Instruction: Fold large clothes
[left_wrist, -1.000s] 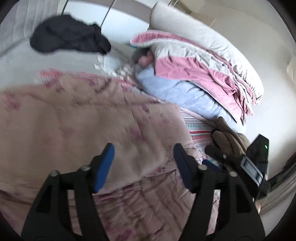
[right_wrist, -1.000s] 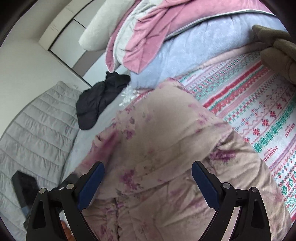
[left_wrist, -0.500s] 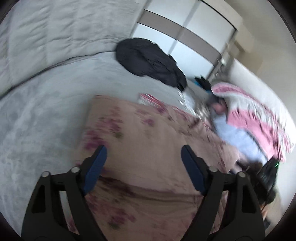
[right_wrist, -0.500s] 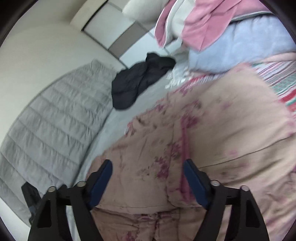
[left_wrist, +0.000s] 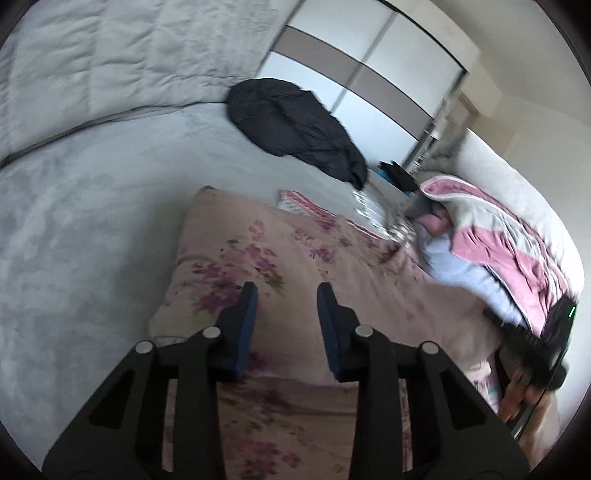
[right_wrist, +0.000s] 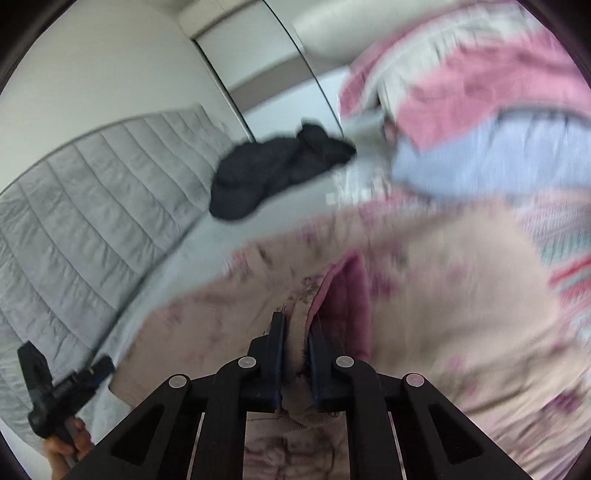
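Observation:
A large pale pink floral quilted garment (left_wrist: 303, 258) lies spread on the grey bed; in the right wrist view the garment (right_wrist: 443, 295) is blurred. My right gripper (right_wrist: 295, 332) is shut on a bunched fold of its edge, and the fabric sticks up between the blue pads, showing a darker pink lining. My left gripper (left_wrist: 286, 310) hovers low over the garment's near left part. Its jaws are closing, with fabric showing in the gap and the pads (left_wrist: 249, 317) not plainly pressing on it. A hand holds the left gripper (right_wrist: 55, 387) at the lower left of the right wrist view.
A black jacket (left_wrist: 295, 125) lies at the far side of the grey bed cover (left_wrist: 74, 221). A heap of pink, grey and lilac bedding (left_wrist: 498, 240) is piled at the right. A patterned red and green blanket (right_wrist: 565, 251) lies under the garment. White wardrobe doors (left_wrist: 369, 74) stand behind.
The right gripper has closed onto a fold of the pink garment and lifted it a little. The left gripper swung left along the garment, then narrowed its jaws over it.

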